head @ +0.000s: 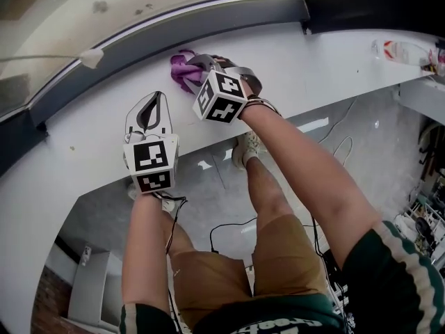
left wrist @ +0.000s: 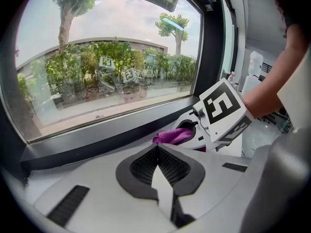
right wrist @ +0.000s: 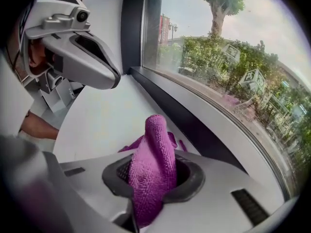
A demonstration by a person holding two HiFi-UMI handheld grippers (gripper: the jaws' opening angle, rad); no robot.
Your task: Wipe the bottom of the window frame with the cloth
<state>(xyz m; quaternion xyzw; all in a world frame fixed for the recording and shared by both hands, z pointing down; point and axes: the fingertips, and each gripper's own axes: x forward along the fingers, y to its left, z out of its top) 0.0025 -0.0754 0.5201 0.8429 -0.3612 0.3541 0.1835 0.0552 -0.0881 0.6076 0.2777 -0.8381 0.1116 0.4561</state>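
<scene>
A purple cloth [head: 182,72] lies bunched on the white sill [head: 83,138], close to the dark bottom rail of the window frame [head: 208,19]. My right gripper [head: 197,65] is shut on the cloth. In the right gripper view a fold of the cloth [right wrist: 154,149] stands up between the jaws of the right gripper [right wrist: 153,171], and the frame [right wrist: 194,125] runs just to the right. My left gripper [head: 154,97] hovers over the sill to the cloth's left, shut and holding nothing. The left gripper view shows the left gripper [left wrist: 156,150], with the cloth [left wrist: 172,136] and the frame [left wrist: 97,140] beyond it.
The sill's front edge [head: 208,141] drops to a grey floor with cables [head: 229,228]. The person's legs and shoe [head: 245,150] stand below. Bottles [head: 407,51] sit at the sill's far right. A small white piece [head: 90,58] sticks to the frame.
</scene>
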